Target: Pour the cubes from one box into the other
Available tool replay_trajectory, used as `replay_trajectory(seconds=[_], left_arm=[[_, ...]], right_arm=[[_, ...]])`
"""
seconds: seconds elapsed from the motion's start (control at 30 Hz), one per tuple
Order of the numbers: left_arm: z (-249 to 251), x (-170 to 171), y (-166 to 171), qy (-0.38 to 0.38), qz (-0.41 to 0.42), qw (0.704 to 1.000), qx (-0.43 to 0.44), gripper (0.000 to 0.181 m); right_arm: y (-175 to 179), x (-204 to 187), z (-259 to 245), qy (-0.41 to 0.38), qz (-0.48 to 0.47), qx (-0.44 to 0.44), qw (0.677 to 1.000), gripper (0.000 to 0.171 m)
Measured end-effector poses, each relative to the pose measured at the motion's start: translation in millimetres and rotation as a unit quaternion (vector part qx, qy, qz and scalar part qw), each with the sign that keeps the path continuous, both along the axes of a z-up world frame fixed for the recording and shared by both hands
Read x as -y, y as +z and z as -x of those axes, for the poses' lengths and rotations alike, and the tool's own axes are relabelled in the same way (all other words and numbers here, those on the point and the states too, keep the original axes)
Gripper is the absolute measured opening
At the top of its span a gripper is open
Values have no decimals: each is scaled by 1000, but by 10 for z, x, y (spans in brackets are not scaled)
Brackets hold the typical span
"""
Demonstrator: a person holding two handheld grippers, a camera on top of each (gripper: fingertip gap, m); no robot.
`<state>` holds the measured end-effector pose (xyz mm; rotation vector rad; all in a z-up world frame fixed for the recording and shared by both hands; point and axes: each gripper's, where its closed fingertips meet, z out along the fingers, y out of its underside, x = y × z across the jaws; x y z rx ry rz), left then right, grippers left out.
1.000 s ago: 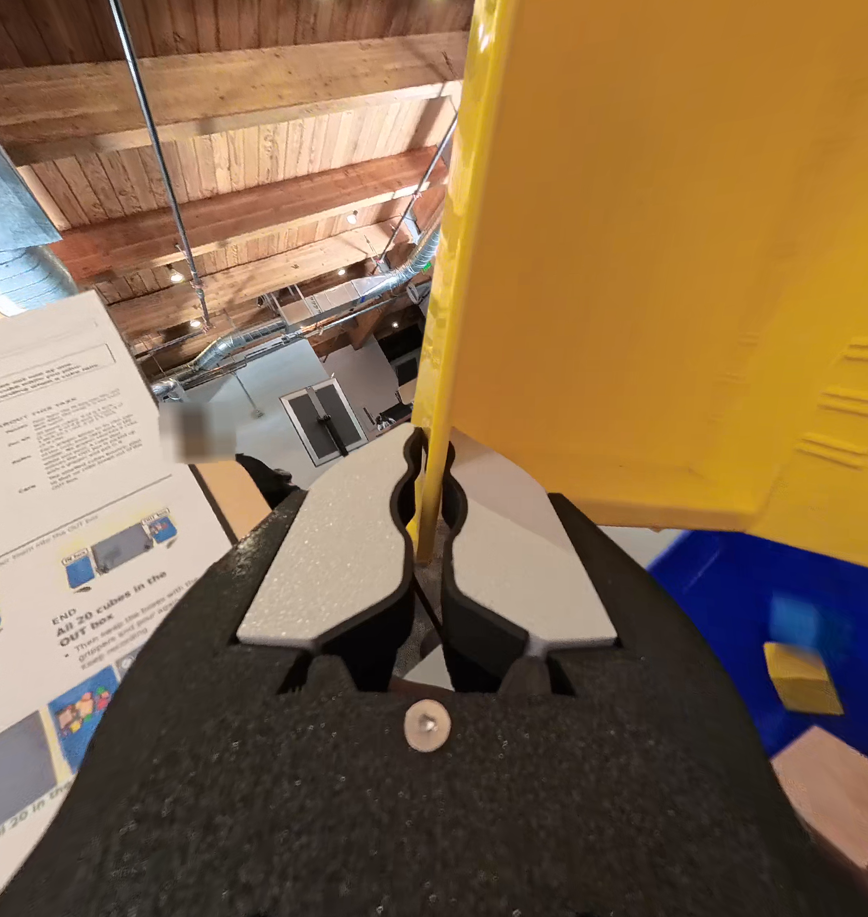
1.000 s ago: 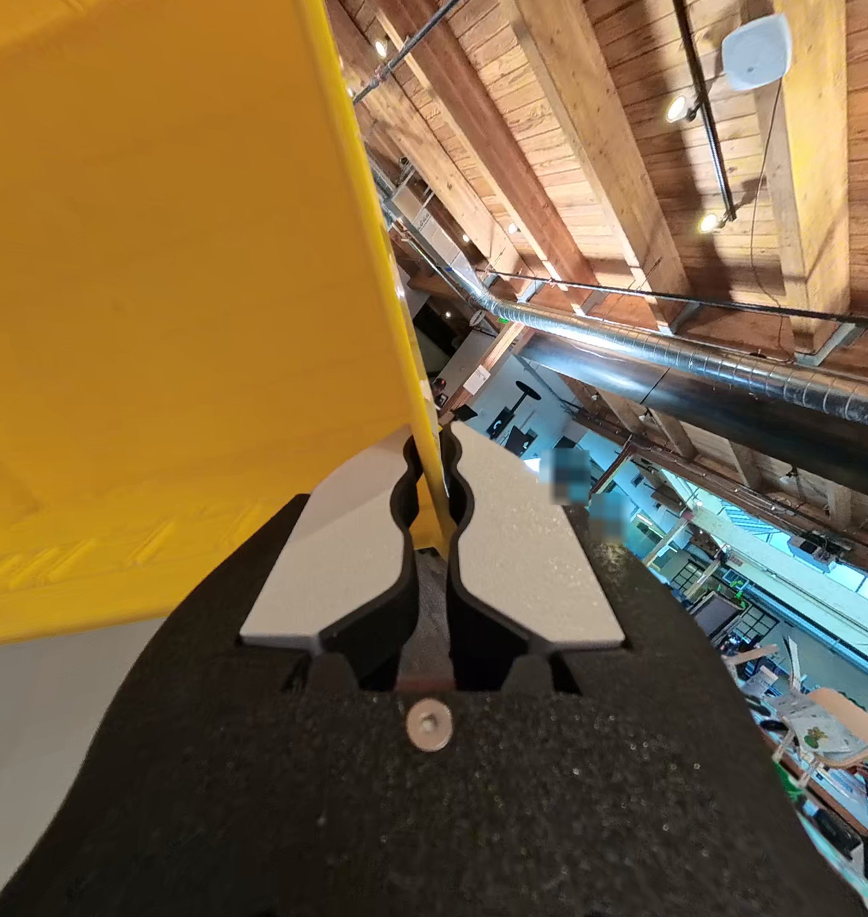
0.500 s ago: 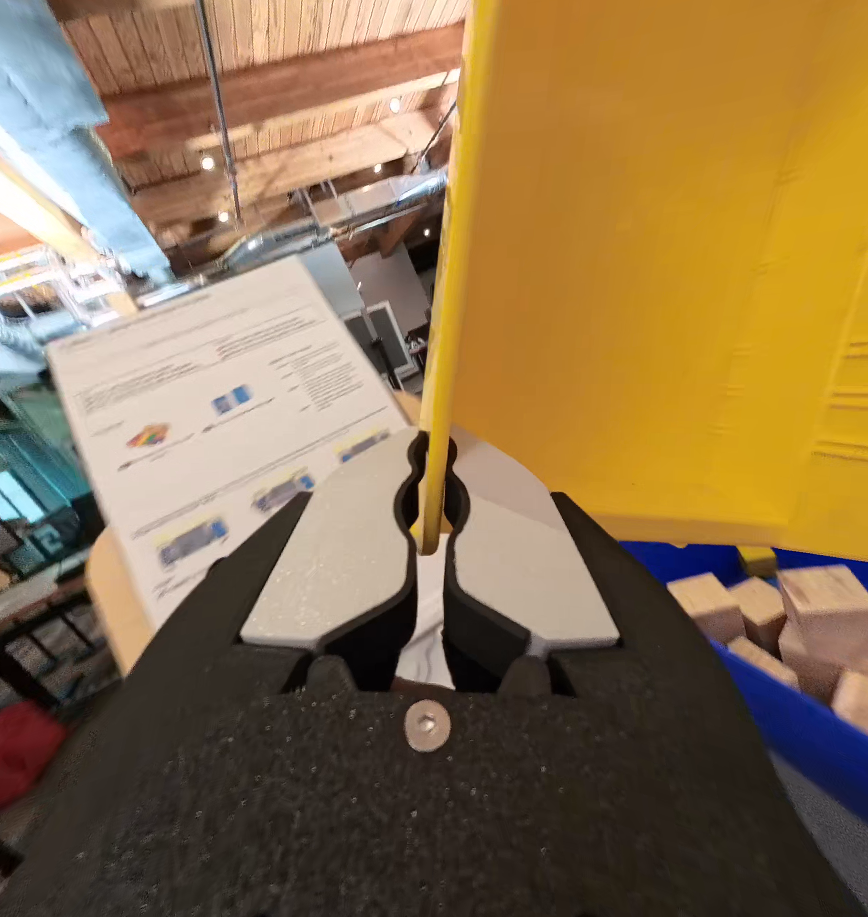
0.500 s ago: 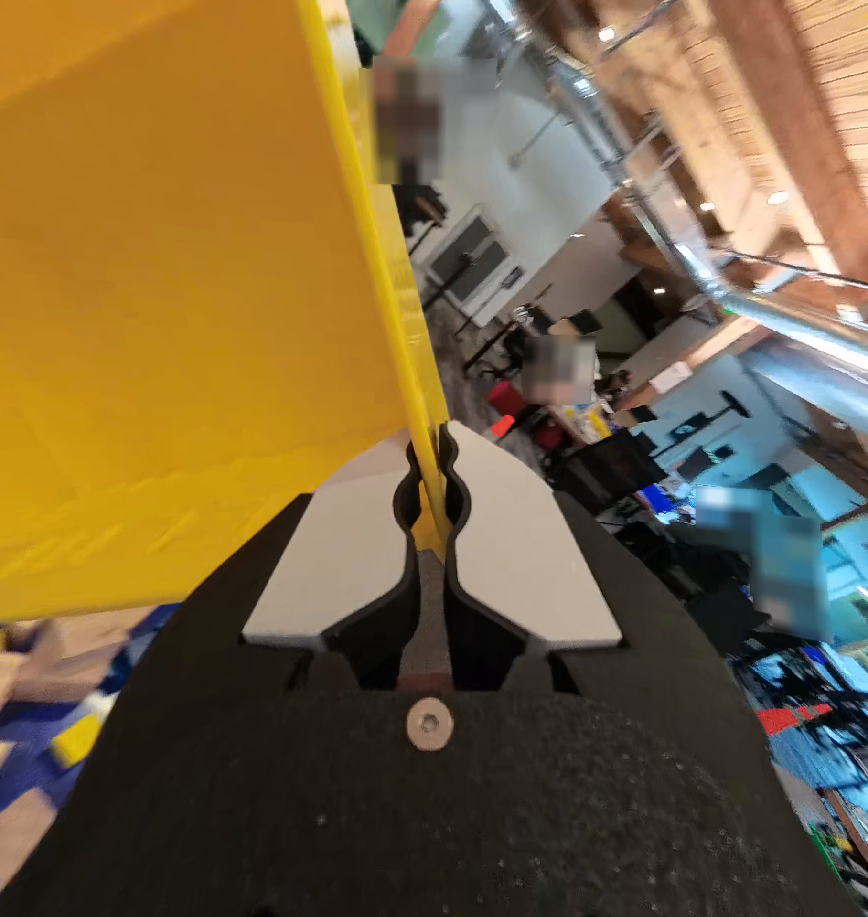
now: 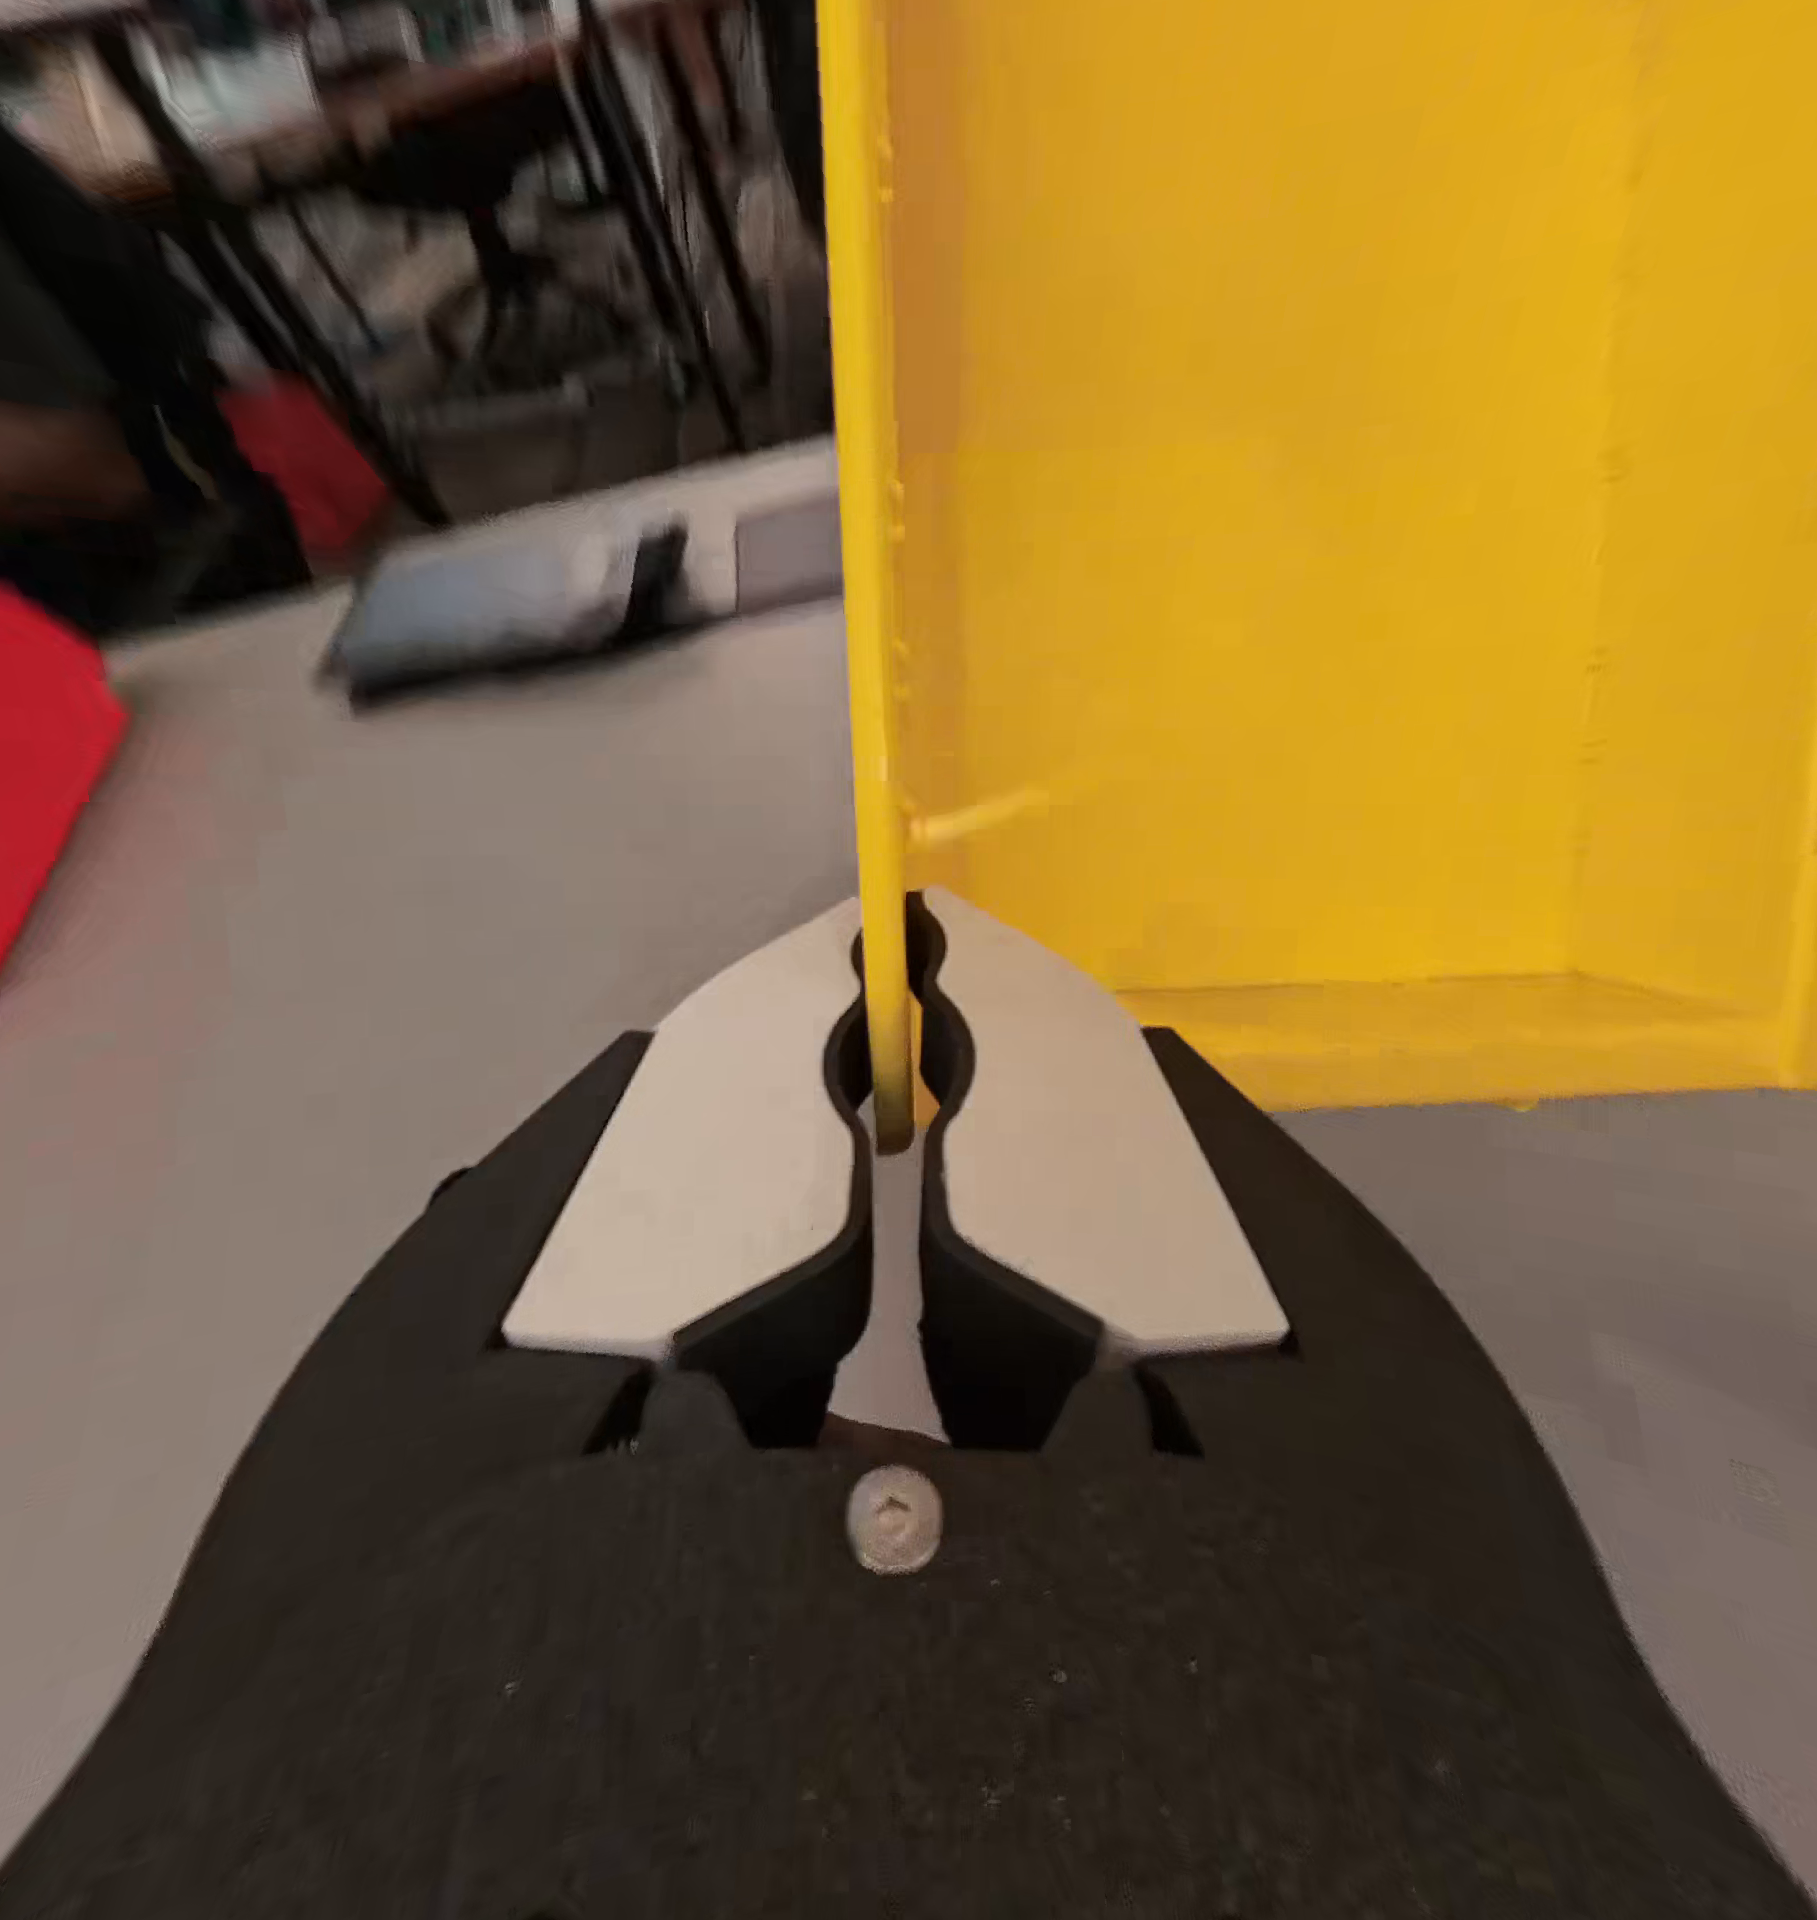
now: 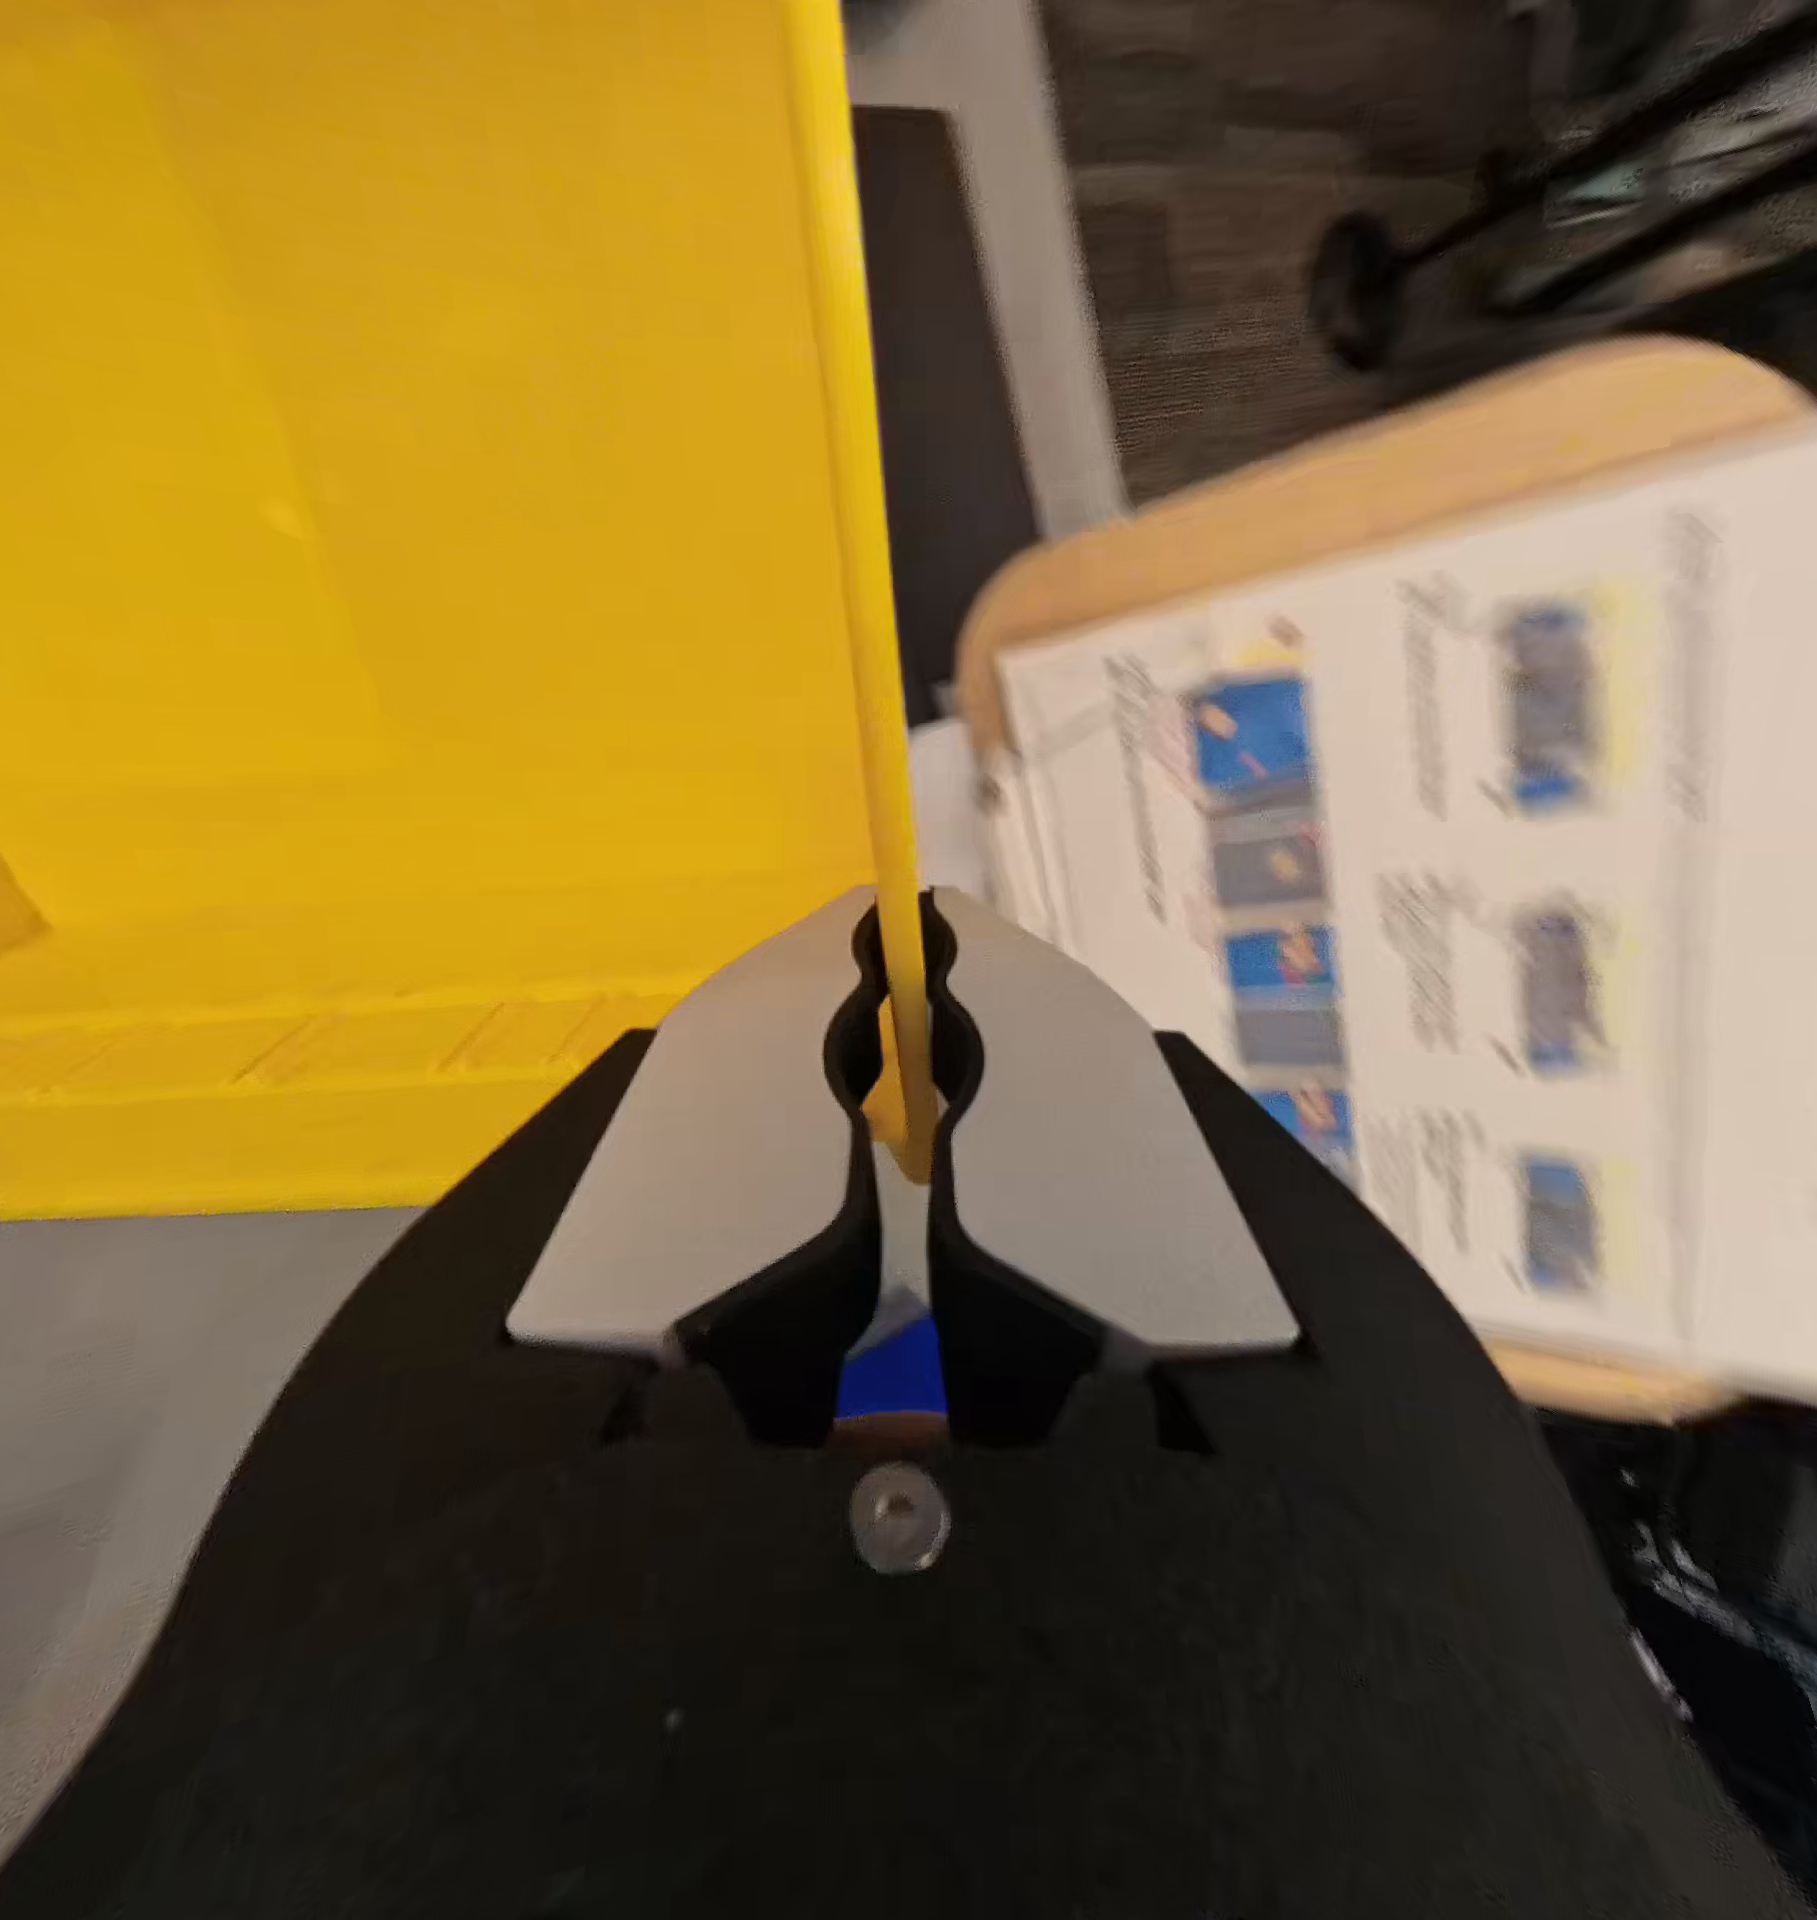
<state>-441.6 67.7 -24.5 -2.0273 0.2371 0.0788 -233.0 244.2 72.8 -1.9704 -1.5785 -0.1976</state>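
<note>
Both grippers hold one yellow box by opposite walls. In the left wrist view, my left gripper (image 5: pixel 893 935) is shut on the box's thin left wall, and the yellow box (image 5: pixel 1351 520) fills the right half; its inside looks empty. In the right wrist view, my right gripper (image 6: pixel 899 925) is shut on the right wall, and the yellow box (image 6: pixel 384 520) fills the left half. A small patch of the blue box (image 6: pixel 888 1377) shows between the right fingers. No cubes are in view.
A grey tabletop (image 5: pixel 364 935) lies under the box. A red object (image 5: pixel 10 790) sits at the far left and a dark flat object (image 5: pixel 530 613) lies farther back. A printed instruction sheet (image 6: pixel 1506 883) on a wooden board lies to the right.
Both grippers have swung the yellow box down from pointing at the ceiling to level over the table. The blue box with its wooden cubes has left the left wrist view.
</note>
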Motion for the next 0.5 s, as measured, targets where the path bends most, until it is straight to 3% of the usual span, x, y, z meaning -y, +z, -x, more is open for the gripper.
replay_trajectory(seconds=[0.1,0.23,0.33,0.5], left_arm=[[429,114,-303,42,28,998,47,2],[582,145,-731,51,80,991,96,3],[595,120,-897,39,122,987,95,2],[766,2,-1031,31,164,981,103,3]], right_arm=[[-578,-182,593,23,90,23,995,4],[-1219,-368,938,35,188,76,979,5],[-1515,-508,1072,34,215,109,970,7],[-1847,-636,1239,17,289,82,954,6]])
